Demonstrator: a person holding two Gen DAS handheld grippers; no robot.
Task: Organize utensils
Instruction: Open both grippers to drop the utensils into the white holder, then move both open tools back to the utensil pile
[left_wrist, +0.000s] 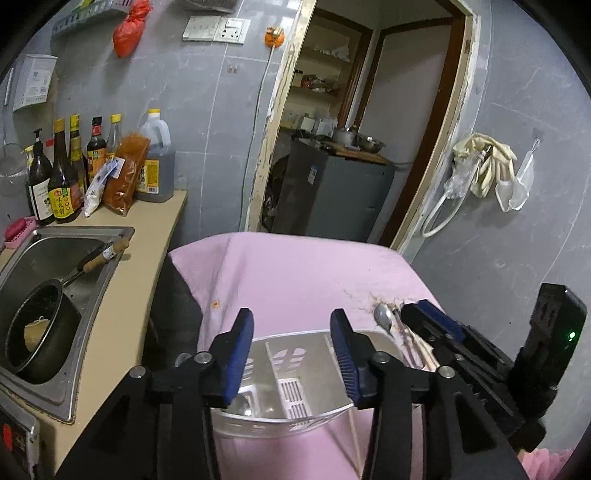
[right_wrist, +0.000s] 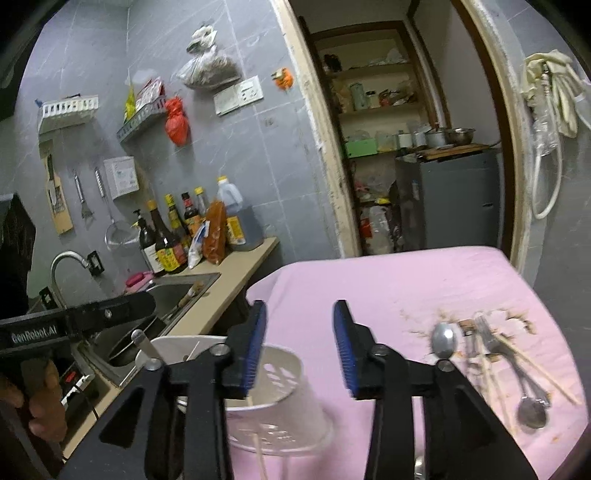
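Observation:
A white utensil holder (left_wrist: 295, 354) with divided compartments stands on the pink cloth (left_wrist: 295, 273). My left gripper (left_wrist: 291, 317) hovers just above it, open, nothing between its pads. A spoon (left_wrist: 240, 404) lies in the holder's left compartment. In the right wrist view the holder (right_wrist: 284, 391) has a chopstick (right_wrist: 258, 443) and a spoon handle (right_wrist: 146, 345) in it. My right gripper (right_wrist: 301, 308) is open and empty above the cloth, between the holder and a pile of utensils: a spoon (right_wrist: 445, 339), a fork (right_wrist: 487, 332), chopsticks (right_wrist: 546, 373) and another spoon (right_wrist: 532, 410).
A steel sink (left_wrist: 92, 295) to the left holds a black pan (left_wrist: 37, 332). Sauce bottles (left_wrist: 62, 177) line the counter (left_wrist: 147, 251) behind it. A stove (left_wrist: 18, 435) sits at the lower left. An open doorway with a grey cabinet (left_wrist: 332, 192) lies beyond the table. A hand (right_wrist: 40, 406) grips the left tool.

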